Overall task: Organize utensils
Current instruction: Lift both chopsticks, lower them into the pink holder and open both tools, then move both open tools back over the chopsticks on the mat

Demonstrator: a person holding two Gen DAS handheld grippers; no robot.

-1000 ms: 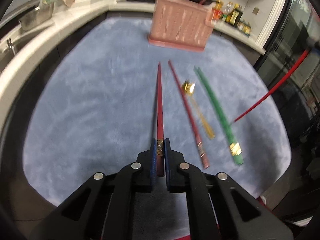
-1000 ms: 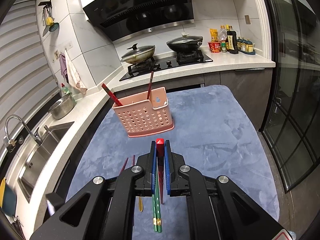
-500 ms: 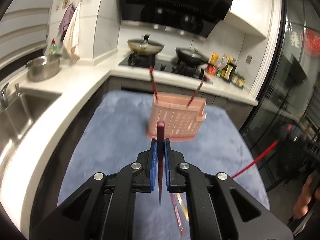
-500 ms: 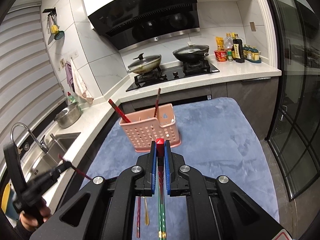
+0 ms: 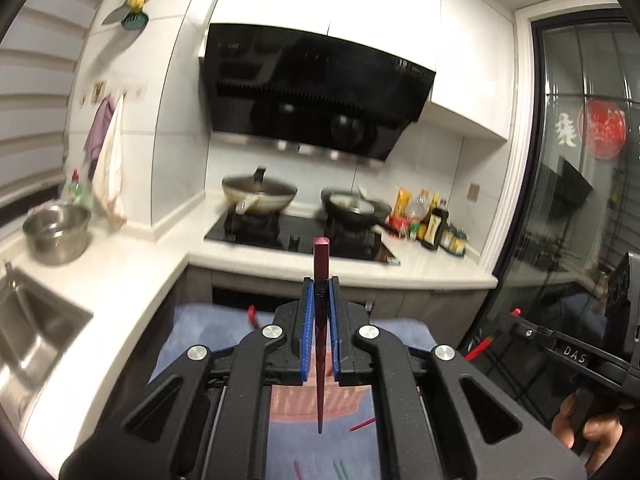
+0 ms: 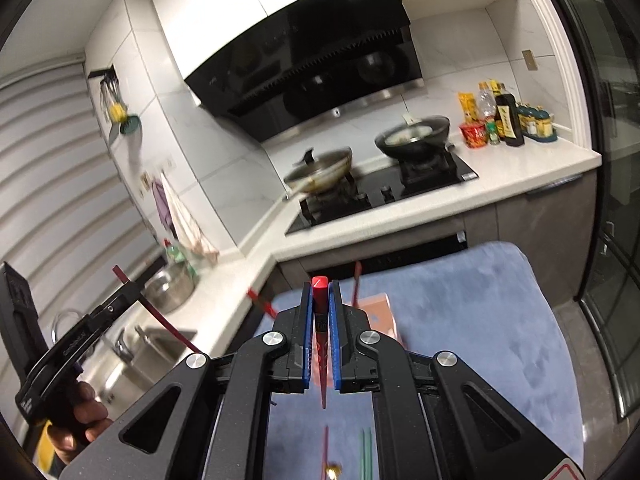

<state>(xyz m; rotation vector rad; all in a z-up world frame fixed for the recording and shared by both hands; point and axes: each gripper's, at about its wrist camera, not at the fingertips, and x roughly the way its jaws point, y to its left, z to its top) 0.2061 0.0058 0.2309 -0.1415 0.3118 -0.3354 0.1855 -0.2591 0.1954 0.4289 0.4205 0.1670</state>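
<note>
My left gripper [image 5: 320,284] is shut on a dark red chopstick [image 5: 321,264], held upright with its tip pointing down above the pink perforated utensil basket [image 5: 296,400]. My right gripper [image 6: 320,288] is shut on a bright red chopstick [image 6: 320,292], also held upright above the blue mat [image 6: 480,320]; the pink basket [image 6: 380,312] sits just behind its fingers. The left gripper with its chopstick shows in the right wrist view [image 6: 132,292]. The right gripper shows in the left wrist view [image 5: 516,314]. Green chopsticks [image 6: 366,456], a dark red one [image 6: 325,448] and a gold spoon [image 6: 332,472] lie on the mat.
Two red chopsticks [image 6: 356,284] stand in the basket. A stove with two pans [image 5: 260,196] is on the white counter behind. A sink [image 5: 28,328] and steel pot [image 5: 56,232] are at the left. Sauce bottles [image 6: 504,116] stand at the back right. A glass door [image 5: 580,200] is right.
Both grippers have risen and tilted up with their chopsticks. The basket and mat have dropped low in both views, and the left gripper now hangs over the basket.
</note>
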